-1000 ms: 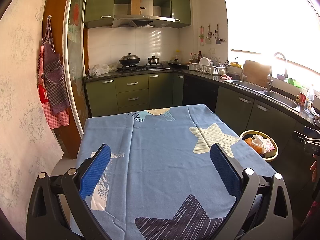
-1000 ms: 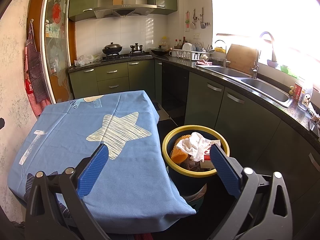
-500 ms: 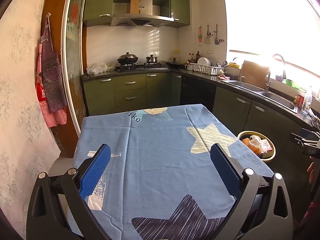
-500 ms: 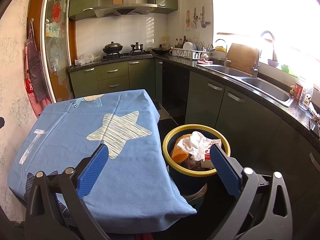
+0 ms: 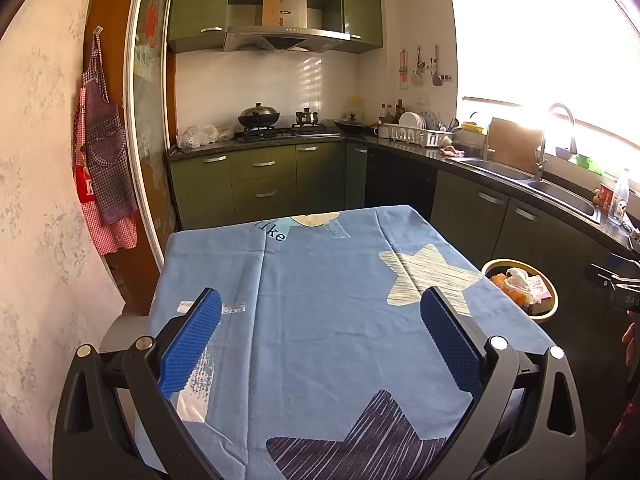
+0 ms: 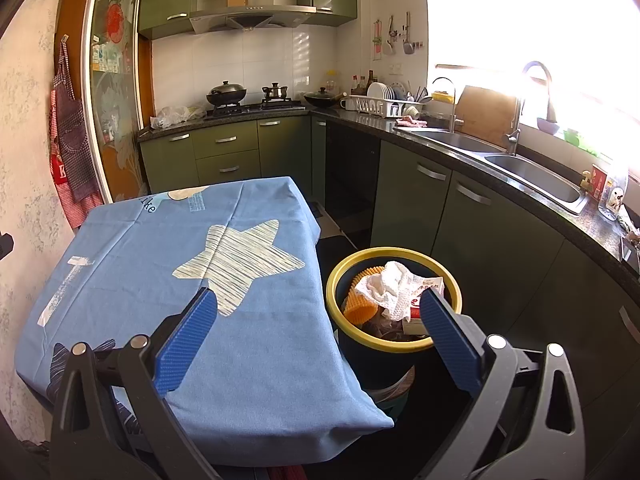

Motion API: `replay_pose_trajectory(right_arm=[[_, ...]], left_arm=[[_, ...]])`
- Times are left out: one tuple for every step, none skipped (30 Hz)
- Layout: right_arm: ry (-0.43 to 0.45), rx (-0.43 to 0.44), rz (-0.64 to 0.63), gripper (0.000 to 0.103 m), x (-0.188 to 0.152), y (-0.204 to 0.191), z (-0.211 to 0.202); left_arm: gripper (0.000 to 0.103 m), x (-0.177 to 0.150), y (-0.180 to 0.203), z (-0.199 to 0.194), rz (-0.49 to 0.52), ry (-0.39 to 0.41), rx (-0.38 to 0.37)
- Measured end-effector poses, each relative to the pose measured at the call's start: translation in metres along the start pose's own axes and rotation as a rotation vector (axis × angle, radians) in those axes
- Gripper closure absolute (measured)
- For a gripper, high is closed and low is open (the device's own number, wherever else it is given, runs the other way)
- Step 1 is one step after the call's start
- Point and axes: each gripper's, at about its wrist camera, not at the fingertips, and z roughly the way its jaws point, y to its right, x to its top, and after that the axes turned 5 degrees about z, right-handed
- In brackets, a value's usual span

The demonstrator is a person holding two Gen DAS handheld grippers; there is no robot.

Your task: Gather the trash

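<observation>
Kitchen table under a blue star-print cloth [image 5: 320, 320] fills our view; our left gripper [image 5: 320, 320] hangs over it, jaws wide, holding nothing. Our right gripper [image 6: 318, 322] is likewise wide and holding nothing. Ahead of its right finger sits the yellow-rimmed bin [image 6: 394, 346] with crumpled paper [image 6: 390, 288], an orange cup [image 6: 360, 304] and a carton [image 6: 426, 286] inside.

Apparently "like" on tablecloth [image 5: 320, 300]

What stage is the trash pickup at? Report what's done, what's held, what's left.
Done: the yellow-rimmed bin beside the table holds a crumpled white paper, an orange cup and a small carton. The blue tablecloth shows no loose trash.
In hand: nothing; the left tool and right tool are both open.
Left: nothing visible on the table; the floor is mostly hidden.
</observation>
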Motion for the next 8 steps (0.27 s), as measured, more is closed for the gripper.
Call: replay_pose_trajectory(right_arm=[[-0.001,0.001,0.001,0.007,0.000,0.001,0.001],[-0.003,0.002,0.003,0.007,0.000,0.000,0.002],[-0.005,0.004,0.005,0.007,0.000,0.000,0.003],[-0.009,0.007,0.006,0.007,0.000,-0.001,0.005],[-0.015,0.014,0.005,0.007,0.000,-0.002,0.008],[-0.023,0.023,0.002,0.007,0.001,-0.004,0.012],[-0.031,0.029,-0.004,0.007,0.001,-0.008,0.017],[-0.040,0.034,-0.012,0.007,0.002,-0.011,0.022]], left_arm=[[0.005,0.000,-0.002,0.003,-0.006,-0.010,0.000],[0.005,0.000,-0.005,0.006,-0.016,-0.023,0.000],[0.005,0.000,-0.008,0.011,-0.024,-0.034,-0.003],[0.005,0.000,-0.012,0.015,-0.026,-0.041,-0.004],[0.005,0.000,-0.014,0.021,-0.024,-0.051,0.000],[0.005,-0.001,-0.016,0.027,-0.023,-0.061,0.005],[0.005,-0.002,-0.019,0.036,-0.022,-0.076,0.007],[0.005,-0.003,-0.023,0.047,-0.025,-0.096,0.009]])
